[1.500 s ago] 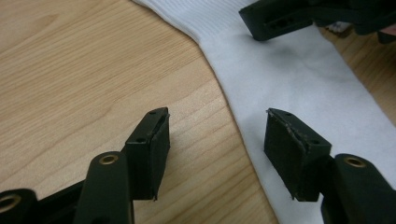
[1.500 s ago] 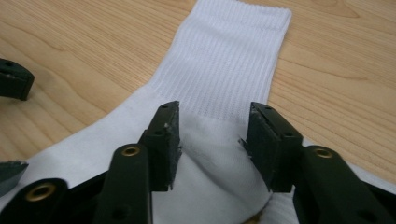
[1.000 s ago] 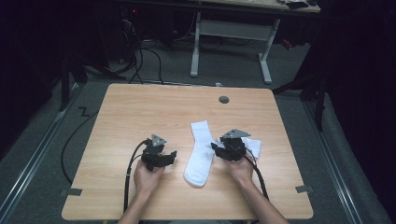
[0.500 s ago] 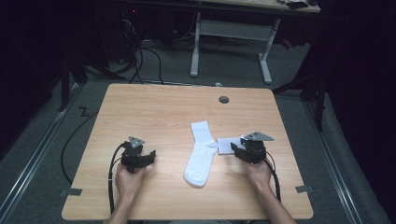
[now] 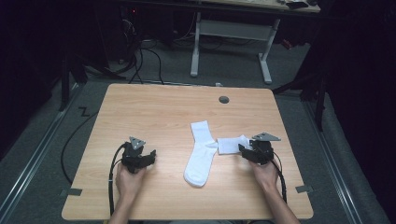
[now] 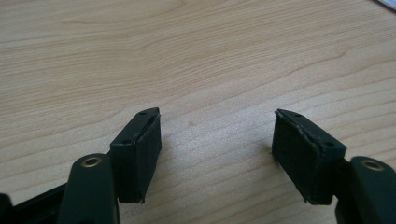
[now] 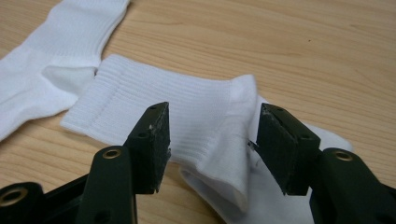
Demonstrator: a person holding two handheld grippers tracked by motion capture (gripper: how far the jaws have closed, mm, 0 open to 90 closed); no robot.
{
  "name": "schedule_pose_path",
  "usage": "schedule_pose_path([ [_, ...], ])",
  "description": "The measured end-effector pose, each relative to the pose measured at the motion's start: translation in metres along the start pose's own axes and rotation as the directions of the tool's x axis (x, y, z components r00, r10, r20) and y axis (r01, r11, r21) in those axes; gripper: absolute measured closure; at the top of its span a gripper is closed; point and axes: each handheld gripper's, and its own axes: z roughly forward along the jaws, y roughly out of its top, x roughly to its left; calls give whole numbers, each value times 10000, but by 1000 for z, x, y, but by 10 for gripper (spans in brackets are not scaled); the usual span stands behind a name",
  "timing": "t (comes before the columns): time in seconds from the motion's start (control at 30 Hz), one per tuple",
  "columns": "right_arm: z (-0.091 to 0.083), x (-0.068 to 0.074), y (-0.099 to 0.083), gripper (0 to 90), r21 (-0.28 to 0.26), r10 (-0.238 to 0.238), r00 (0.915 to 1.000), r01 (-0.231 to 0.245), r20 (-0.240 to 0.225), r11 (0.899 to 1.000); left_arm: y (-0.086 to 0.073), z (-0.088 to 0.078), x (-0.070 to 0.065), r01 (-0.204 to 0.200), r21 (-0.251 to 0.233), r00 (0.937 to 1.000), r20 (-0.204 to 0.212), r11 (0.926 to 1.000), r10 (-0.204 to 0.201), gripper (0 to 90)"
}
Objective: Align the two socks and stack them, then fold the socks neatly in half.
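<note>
Two white socks lie on the wooden table [image 5: 154,116]. The long sock [image 5: 201,154] lies flat in the middle. The shorter, folded sock [image 5: 229,143] lies just right of it, touching its upper part. My right gripper [image 5: 243,150] is at that folded sock's right end, its jaws just opened wide. A raised fold of the folded sock [image 7: 219,126] stands between the right gripper's [image 7: 210,135] pads, which do not press on it. My left gripper [image 5: 150,157] rests well left of the socks; its jaws [image 6: 217,133] have also just opened, over bare wood.
A round grommet [image 5: 224,99] sits near the table's far edge. Cables trail from both grippers toward the near edge. Dark floor, cables and a white desk frame [image 5: 231,28] lie beyond the table.
Both hands have drawn apart from the middle, the left gripper to the left and the right one to the right. The folded sock now lies spread beside the long one.
</note>
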Motion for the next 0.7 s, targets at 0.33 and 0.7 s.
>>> schedule_pose_path([
  [0.33,13,-3,-2,446,791,-177,9998,171,67,9967,0,0,0,-35,17,10000,44,10000,35,315],
  [0.7,16,-5,-1,659,944,-533,9984,547,-179,9940,0,0,0,-17,19,10000,94,10000,17,308],
])
